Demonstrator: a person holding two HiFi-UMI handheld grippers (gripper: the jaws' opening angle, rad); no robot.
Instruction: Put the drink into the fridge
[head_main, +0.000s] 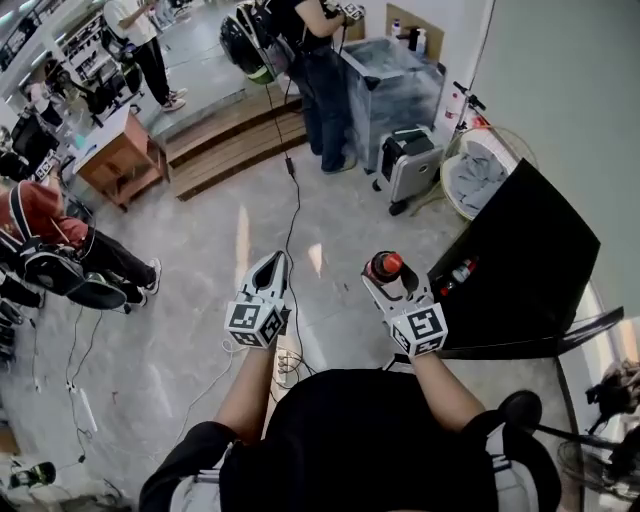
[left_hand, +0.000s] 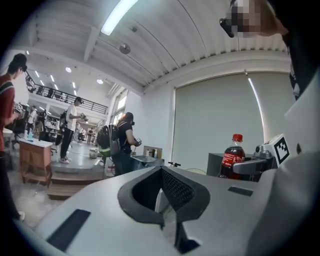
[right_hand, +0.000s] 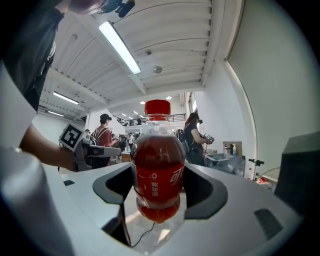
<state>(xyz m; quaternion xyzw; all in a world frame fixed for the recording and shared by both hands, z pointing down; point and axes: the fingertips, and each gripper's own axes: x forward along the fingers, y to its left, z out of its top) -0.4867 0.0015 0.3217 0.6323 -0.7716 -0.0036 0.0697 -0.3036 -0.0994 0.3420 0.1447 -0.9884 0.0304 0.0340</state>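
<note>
A cola bottle (head_main: 385, 267) with a red cap and red label stands upright between the jaws of my right gripper (head_main: 392, 282), which is shut on it. The right gripper view shows the bottle (right_hand: 157, 175) filling the middle, clamped at its lower body. My left gripper (head_main: 272, 266) hangs beside it to the left, shut with nothing in it, its jaws meeting at the tips (left_hand: 161, 172). From the left gripper view the bottle (left_hand: 233, 157) shows to the right. The small black fridge (head_main: 520, 262) stands just right of the bottle.
A black cable (head_main: 292, 200) runs across the floor to a power strip (head_main: 285, 362) below my grippers. Wooden steps (head_main: 235, 140), a wooden table (head_main: 120, 155), a grey wheeled unit (head_main: 410, 165) and a fan (head_main: 480, 172) stand farther off. Several people stand around.
</note>
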